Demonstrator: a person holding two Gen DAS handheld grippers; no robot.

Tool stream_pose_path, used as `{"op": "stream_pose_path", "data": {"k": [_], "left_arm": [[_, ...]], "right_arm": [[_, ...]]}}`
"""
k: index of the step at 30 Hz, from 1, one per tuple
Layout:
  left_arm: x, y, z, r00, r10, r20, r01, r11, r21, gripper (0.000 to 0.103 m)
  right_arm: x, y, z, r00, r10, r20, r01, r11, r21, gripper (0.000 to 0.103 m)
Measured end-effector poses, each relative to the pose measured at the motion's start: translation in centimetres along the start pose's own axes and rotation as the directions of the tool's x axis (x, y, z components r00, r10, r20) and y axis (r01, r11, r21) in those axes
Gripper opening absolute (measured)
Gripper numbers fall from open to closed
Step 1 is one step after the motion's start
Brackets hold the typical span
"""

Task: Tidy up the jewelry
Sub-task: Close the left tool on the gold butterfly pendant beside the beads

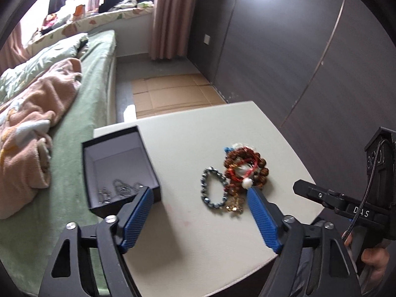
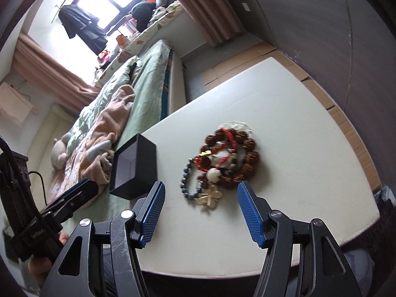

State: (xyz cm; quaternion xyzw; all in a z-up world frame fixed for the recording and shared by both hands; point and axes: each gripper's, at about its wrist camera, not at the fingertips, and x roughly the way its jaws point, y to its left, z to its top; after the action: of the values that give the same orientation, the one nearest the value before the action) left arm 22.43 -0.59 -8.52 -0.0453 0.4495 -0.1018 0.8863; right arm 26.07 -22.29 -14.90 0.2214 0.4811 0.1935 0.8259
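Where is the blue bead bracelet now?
The blue bracelet lies on the white table, between the black box on its left and the brown bead pile, touching the pile.

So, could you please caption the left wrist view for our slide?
Open left gripper hovers over a white table, between a black box holding chains and a bracelet pile.

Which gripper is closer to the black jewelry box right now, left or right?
Left. The left gripper has one finger at the black jewelry box's near corner; the right gripper hovers open over the bracelet pile, beside the box.
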Motion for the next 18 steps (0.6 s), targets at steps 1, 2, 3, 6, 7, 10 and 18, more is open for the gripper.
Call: {"op": "stream_pose_path", "data": {"k": [1, 2, 3, 6, 7, 10, 18], "left_arm": [[0.6, -0.5, -0.1, 1.0, -0.008, -0.016, 0.008, 1.0, 0.008, 0.068], [1.0, -0.9, 0.0, 1.0, -0.012, -0.028, 0.012, 1.0, 0.014, 0.065], [1.5, -1.4, -0.1, 0.999, -0.015, -0.042, 0.016, 1.0, 0.019, 0.06], [3.1, -2.7, -0.3, 0.996, -0.034, -0.083, 0.036, 0.999, 0.027, 0.048], [3.7, -3.1, -0.4, 0.994, -0.046, -0.101, 0.049, 0.998, 0.028, 0.043], [5.4, -4.3, -0.7, 0.989, -0.052, -0.138, 0.058, 0.998, 0.039, 0.035], [9.1, -6.4, -1.6, 0.981, -0.006, -0.192, 0.025, 0.995, 0.093, 0.022]], "right_arm": [[-0.2, -0.5, -0.1, 1.0, -0.004, 0.003, 0.004, 1.0, 0.006, 0.061], [-0.3, -1.0, -0.2, 1.0, -0.008, 0.006, 0.008, 1.0, 0.015, 0.061], [-0.5, -1.5, -0.3, 1.0, -0.011, 0.007, 0.011, 1.0, 0.021, 0.061], [-0.8, -3.1, -0.7, 1.0, -0.022, 0.008, 0.022, 0.999, 0.042, 0.061], [-0.9, -3.5, -0.8, 1.0, -0.025, 0.007, 0.025, 0.999, 0.045, 0.061], [-1.1, -4.9, -1.3, 1.0, -0.03, 0.005, 0.03, 0.998, 0.06, 0.061], [-1.6, -8.7, -1.9, 0.999, -0.043, 0.008, 0.042, 0.991, 0.124, 0.061]]}}
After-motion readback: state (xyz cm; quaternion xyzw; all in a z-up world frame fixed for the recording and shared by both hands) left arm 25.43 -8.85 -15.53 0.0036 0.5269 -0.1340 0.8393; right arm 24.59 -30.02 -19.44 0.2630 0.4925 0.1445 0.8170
